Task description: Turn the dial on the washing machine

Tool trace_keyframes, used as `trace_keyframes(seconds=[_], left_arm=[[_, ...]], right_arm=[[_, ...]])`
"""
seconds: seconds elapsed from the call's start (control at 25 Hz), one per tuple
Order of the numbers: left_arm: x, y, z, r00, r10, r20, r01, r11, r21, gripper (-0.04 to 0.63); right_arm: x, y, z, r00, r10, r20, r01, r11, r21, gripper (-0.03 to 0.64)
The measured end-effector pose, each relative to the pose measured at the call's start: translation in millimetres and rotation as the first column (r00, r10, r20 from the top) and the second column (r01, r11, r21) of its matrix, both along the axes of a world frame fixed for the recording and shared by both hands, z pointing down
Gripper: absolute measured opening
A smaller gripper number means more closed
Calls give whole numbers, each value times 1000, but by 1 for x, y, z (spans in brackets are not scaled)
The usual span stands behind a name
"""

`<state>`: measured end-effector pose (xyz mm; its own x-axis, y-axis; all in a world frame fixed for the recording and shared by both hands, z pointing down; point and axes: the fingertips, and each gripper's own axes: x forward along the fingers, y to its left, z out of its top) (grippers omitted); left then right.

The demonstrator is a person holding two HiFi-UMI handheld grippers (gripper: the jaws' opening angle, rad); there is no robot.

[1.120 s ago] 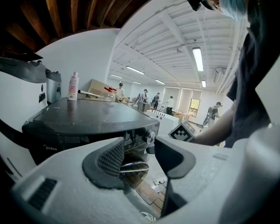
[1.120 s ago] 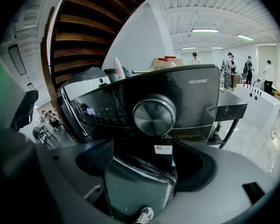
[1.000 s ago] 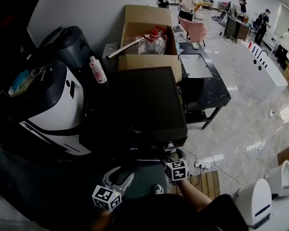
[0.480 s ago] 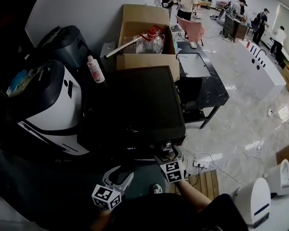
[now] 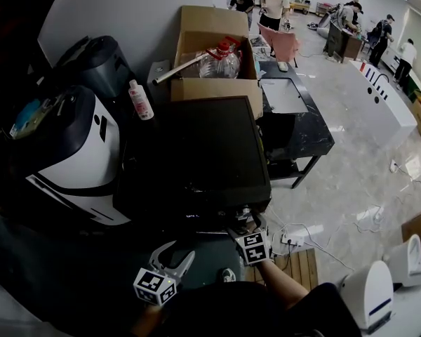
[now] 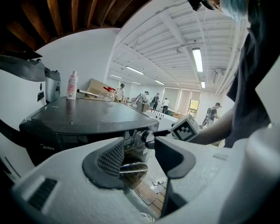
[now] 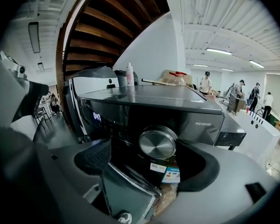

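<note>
The black washing machine (image 5: 196, 153) fills the middle of the head view. Its round silver dial (image 7: 157, 143) sits on the front panel near the right corner. My right gripper (image 5: 247, 229) is at that corner. In the right gripper view the dial lies between the jaws (image 7: 147, 158), close to the right pad; the jaws are opening and the pads do not press on it. My left gripper (image 5: 175, 257) hangs lower and to the left, open and empty (image 6: 140, 155). The left gripper view shows the dial (image 6: 148, 136) with the right gripper's marker cube (image 6: 185, 129) beside it.
A cardboard box (image 5: 214, 55) with plastic bottles stands behind the machine, and a white bottle (image 5: 140, 100) to its left. A white-and-black appliance (image 5: 77, 146) is at the left, a black table (image 5: 295, 118) at the right. Cables and a power strip (image 5: 295, 239) lie on the floor. Several people stand far back.
My right gripper has shifted slightly left at the machine's front right corner. The left gripper has not moved. People in the background have moved about.
</note>
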<state>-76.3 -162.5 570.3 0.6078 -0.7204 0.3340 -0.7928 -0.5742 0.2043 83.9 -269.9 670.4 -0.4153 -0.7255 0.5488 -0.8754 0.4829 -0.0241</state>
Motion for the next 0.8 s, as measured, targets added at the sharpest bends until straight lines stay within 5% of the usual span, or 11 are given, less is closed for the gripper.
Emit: trace_keyframes(seconds=[0.8], left_arm=[[-2,0,0,1000,-11,-1,11,1000,-2,206]], right_arm=[[3,-3,11,998,40,53,-36,997,-62,414]])
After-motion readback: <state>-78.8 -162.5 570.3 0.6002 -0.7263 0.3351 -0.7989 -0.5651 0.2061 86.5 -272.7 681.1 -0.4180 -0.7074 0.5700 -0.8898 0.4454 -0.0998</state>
